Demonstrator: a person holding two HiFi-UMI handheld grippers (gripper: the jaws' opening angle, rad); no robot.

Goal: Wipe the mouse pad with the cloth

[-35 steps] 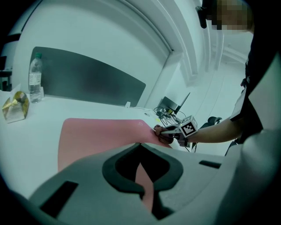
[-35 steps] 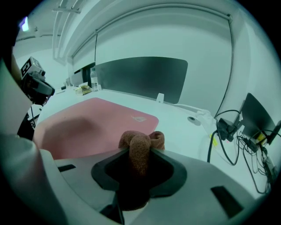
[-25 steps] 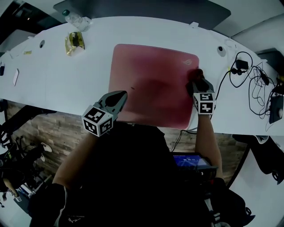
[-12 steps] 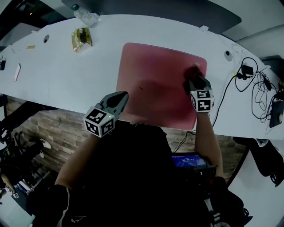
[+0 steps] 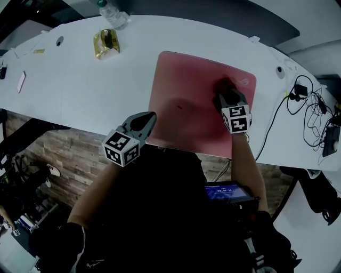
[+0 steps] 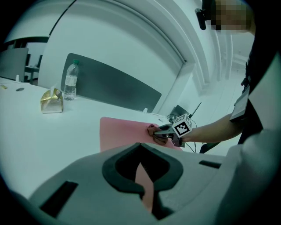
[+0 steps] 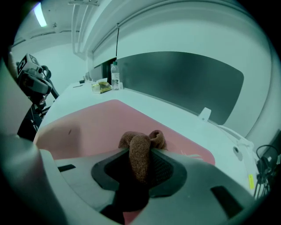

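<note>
Cloth (image 7: 139, 154), brown and bunched, sat clamped between the jaws of the right tongs (image 5: 226, 96). A rolled fold stuck out past their tips and pressed down on the mouse pad (image 5: 184, 101). That contact lay in the far right part of the pink pad, close to its far right corner, while the rest of the pad stretched bare to the left.

Across the pad, the left tongs (image 5: 145, 121) were drawn together on nothing, with only a thin sliver of pad showing between them. They sat over the pad's near left corner at the near edge of the worktop (image 5: 80, 85), well apart from the cloth; whether they touched the pad could not be told.

Farther left on the white worktop stood a water bottle (image 5: 113, 16) with a gold packet (image 5: 106, 41) near it. Tangled cables (image 5: 311, 109) lay at the right end.
</note>
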